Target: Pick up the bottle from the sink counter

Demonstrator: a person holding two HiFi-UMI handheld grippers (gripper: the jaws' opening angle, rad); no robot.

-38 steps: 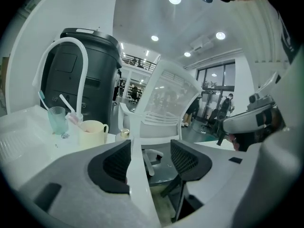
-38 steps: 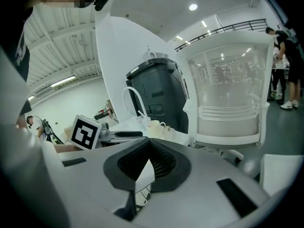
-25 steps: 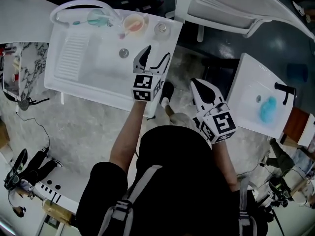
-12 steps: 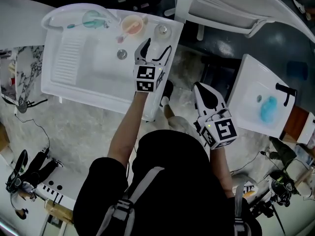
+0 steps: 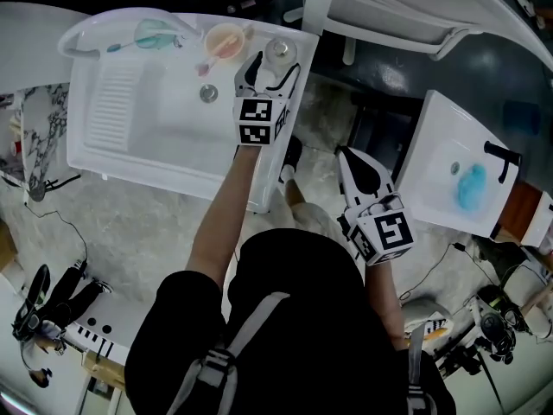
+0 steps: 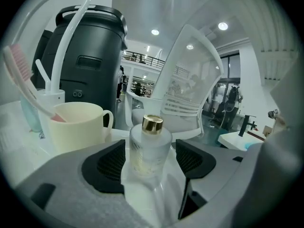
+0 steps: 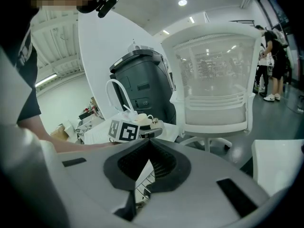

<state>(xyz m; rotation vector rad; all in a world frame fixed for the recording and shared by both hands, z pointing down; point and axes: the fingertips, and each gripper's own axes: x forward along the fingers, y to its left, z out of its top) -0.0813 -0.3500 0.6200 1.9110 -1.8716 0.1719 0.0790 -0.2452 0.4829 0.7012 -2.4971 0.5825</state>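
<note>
A small frosted bottle (image 6: 150,148) with a gold cap stands upright on the white sink counter (image 5: 130,102), at its far right corner. In the head view the bottle (image 5: 279,52) sits between the two fingers of my left gripper (image 5: 271,73). That gripper is open, with a pad on each side of the bottle and a thin gap to each. My right gripper (image 5: 347,157) hangs over the floor to the right of the counter. It is shut, its pads (image 7: 148,148) meeting with nothing between them.
A cream mug (image 6: 78,127) with a pink toothbrush (image 6: 23,75) stands just left of the bottle, a teal cup (image 5: 155,33) further left. The basin drain (image 5: 208,93) lies near the gripper. A white chair (image 5: 406,7), a black bin (image 6: 88,61) and a second sink (image 5: 458,180) stand around.
My left gripper has moved forward over the basin to the counter's far corner and now straddles the bottle. The right gripper has hardly moved.
</note>
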